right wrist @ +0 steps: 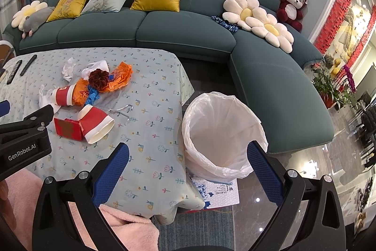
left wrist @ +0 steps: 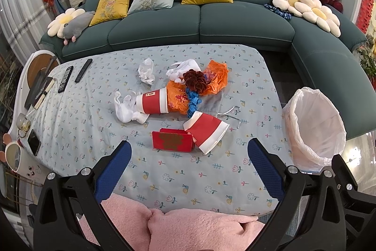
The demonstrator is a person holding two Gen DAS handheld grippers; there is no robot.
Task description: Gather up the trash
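Note:
Trash lies in a heap on the flowered tablecloth (left wrist: 77,133): a red box (left wrist: 172,141), two tipped red paper cups (left wrist: 152,101) (left wrist: 206,131), orange paper (left wrist: 216,78), a dark red paper flower (left wrist: 195,81), blue ribbon (left wrist: 192,101), white crumpled tissues (left wrist: 146,71) and white gloves (left wrist: 128,109). A bin lined with a white bag (left wrist: 315,126) stands at the table's right end. My left gripper (left wrist: 189,152) is open and empty, just short of the red box. My right gripper (right wrist: 188,154) is open and empty, by the bin (right wrist: 221,131). The heap shows at the left of the right wrist view (right wrist: 94,95).
Two remotes (left wrist: 72,74), a phone (left wrist: 34,141), a glass (left wrist: 22,124) and a mug (left wrist: 14,157) lie along the table's left side. A teal sofa (left wrist: 199,25) with cushions is behind. A pink fleece (left wrist: 188,227) lies at the near edge.

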